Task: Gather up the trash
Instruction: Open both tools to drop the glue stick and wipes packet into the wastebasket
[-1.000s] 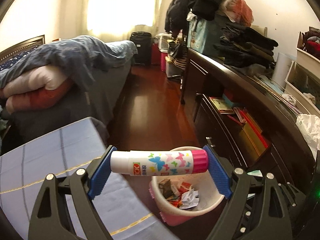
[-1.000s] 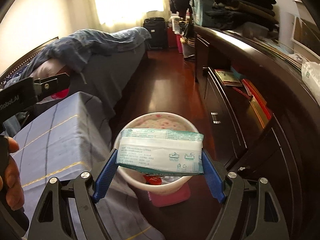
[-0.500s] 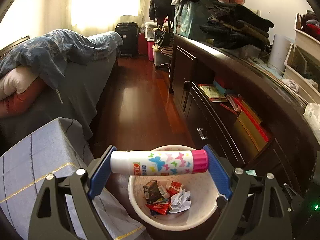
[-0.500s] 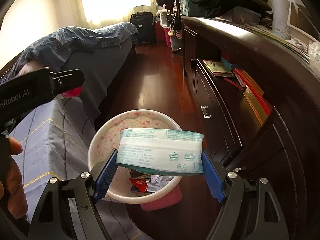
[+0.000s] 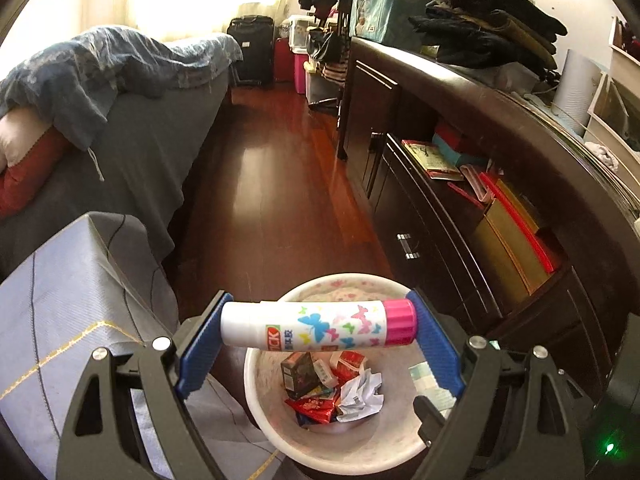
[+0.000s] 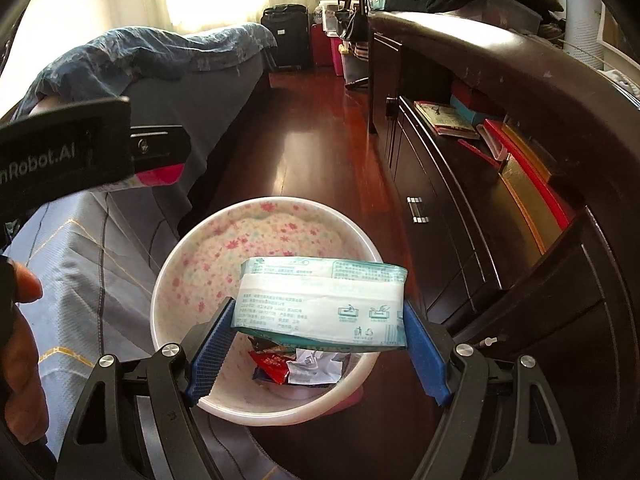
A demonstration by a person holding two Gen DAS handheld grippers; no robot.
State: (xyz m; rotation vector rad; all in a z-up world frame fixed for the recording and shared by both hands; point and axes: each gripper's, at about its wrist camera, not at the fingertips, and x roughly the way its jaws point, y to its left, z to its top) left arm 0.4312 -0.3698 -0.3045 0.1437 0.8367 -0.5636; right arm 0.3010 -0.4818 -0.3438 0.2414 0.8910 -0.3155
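My left gripper (image 5: pixel 318 330) is shut on a white glue stick (image 5: pixel 318 327) with butterfly prints and a pink cap, held crosswise between the blue pads. It hangs over a round pink-flowered waste bin (image 5: pixel 400 450) on the floor, which holds crumpled paper and red wrappers (image 5: pixel 336 388). My right gripper (image 6: pixel 316 340) is shut on a white and teal tissue packet (image 6: pixel 320 304), held flat above the same bin (image 6: pixel 200 268). The left gripper's black body (image 6: pixel 80 144) shows at the left of the right wrist view, with the glue stick's pink cap under it.
A dark wooden dresser (image 5: pixel 500 152) with open shelves of books and boxes runs along the right. A grey-clothed surface (image 5: pixel 60 300) lies to the left of the bin, a bed (image 5: pixel 132 120) behind it. Red-brown floor (image 5: pixel 272 184) stretches ahead. A hand (image 6: pixel 20 344) shows at far left.
Both grippers have sunk and moved over the bin, which now lies larger and more directly under them. Both grips are unchanged.
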